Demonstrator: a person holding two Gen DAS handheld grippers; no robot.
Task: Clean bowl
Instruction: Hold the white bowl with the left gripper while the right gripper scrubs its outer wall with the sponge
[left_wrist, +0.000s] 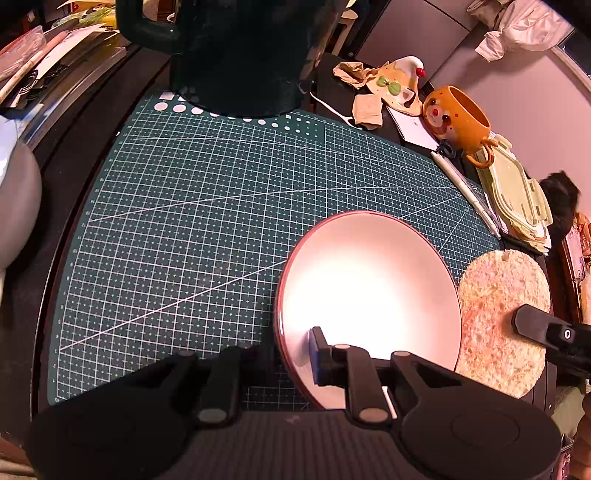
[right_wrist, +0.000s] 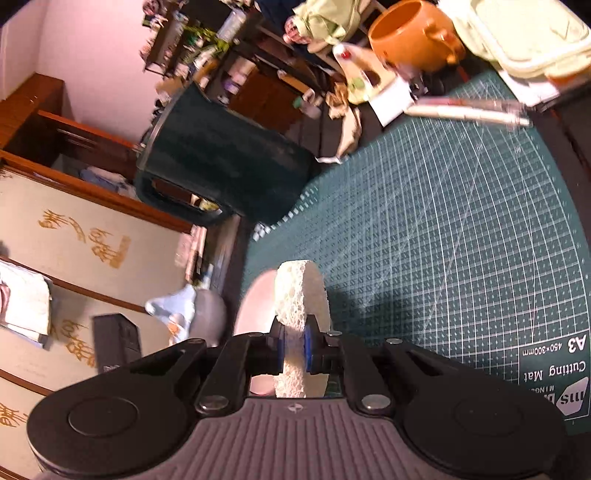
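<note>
A: Step? 
B: Wiping about to start. Left gripper (left_wrist: 295, 354) pinches the near rim of the bowl (left_wrist: 369, 280), tilting it up off the cutting mat (left_wrist: 207, 221), right of centre. 
A: Right one? 
B: Right gripper (right_wrist: 294, 349) clamped tight on the round sponge (right_wrist: 301, 291), held on edge just right of the bowl. 
A: Next? 
B: Probably turn the sponge's flat face into the bowl and rub, left grip steady.

Cutting mat (left_wrist: 192, 229) lies open; dark jug (left_wrist: 240, 55) blocks its far edge.
</note>
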